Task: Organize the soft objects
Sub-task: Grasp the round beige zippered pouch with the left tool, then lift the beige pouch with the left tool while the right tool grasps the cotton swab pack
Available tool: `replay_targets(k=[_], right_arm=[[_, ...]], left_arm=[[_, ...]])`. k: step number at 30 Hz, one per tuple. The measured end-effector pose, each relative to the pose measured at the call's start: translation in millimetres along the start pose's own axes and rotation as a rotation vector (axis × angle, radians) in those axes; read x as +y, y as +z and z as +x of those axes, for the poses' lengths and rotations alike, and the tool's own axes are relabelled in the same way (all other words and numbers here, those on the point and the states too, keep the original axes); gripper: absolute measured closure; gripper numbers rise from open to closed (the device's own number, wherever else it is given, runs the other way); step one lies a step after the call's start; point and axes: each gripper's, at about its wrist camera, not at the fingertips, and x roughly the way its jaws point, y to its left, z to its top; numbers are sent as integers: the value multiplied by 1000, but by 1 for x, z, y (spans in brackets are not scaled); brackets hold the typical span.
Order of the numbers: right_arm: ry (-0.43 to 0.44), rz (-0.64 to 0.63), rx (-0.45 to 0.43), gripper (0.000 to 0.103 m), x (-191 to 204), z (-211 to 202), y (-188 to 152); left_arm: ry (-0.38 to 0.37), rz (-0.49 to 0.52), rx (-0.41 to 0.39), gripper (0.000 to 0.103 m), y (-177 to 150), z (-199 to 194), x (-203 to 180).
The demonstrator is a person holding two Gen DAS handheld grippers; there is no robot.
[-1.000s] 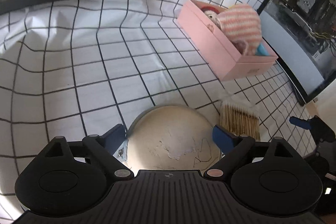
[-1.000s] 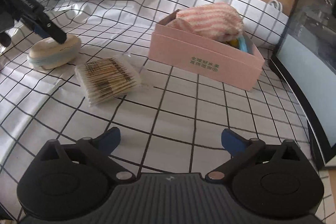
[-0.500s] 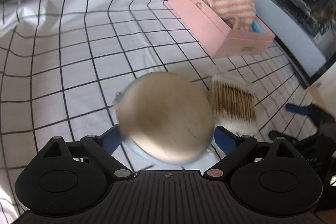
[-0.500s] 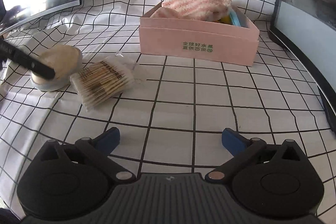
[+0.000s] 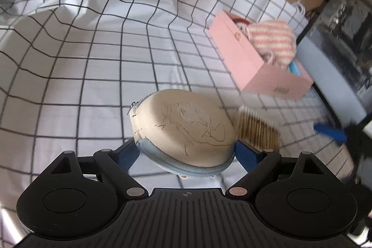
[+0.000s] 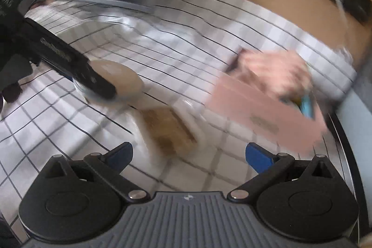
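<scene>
Left gripper [image 5: 186,150]: my fingers are clamped on the round beige pouch [image 5: 186,129], held above the checked cloth [image 5: 93,66].
Right gripper [image 6: 188,155]: jaws spread, nothing in them.
Pink box [image 5: 260,66]: near the cloth's far right edge, striped towel [image 5: 272,41] inside.
Cotton swab pack [image 5: 258,129]: between pouch and box.

My right wrist view is smeared with motion: the pink box [image 6: 267,113], its contents and the swab pack [image 6: 171,131] blur; box print unreadable. My left gripper [image 5: 186,150] hides the pouch's [image 5: 186,129] near edge.
</scene>
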Motion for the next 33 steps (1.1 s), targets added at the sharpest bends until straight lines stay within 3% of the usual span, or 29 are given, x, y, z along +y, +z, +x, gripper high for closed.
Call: replay_targets(k=[7, 11, 15, 18, 23, 26, 33], right_arm=[[48, 0, 48, 0, 8, 33, 16], [64, -2, 82, 0, 13, 41, 9], [59, 22, 58, 0, 12, 38, 2], [70, 60, 65, 0, 8, 40, 1], [68, 123, 50, 0, 4, 39, -5], [71, 131, 49, 0, 4, 39, -6], [81, 166, 55, 0, 1, 40, -8]], left_arm=[[58, 32, 17, 11, -12, -12, -1], [43, -2, 18, 10, -11, -13, 3], [14, -51, 10, 10, -6, -12, 6], [-26, -120, 4, 11, 1, -10, 13], [-122, -340, 14, 10, 12, 0, 36], [-140, -431, 1, 10, 17, 5, 44], [-141, -511, -53, 11, 23, 12, 49]])
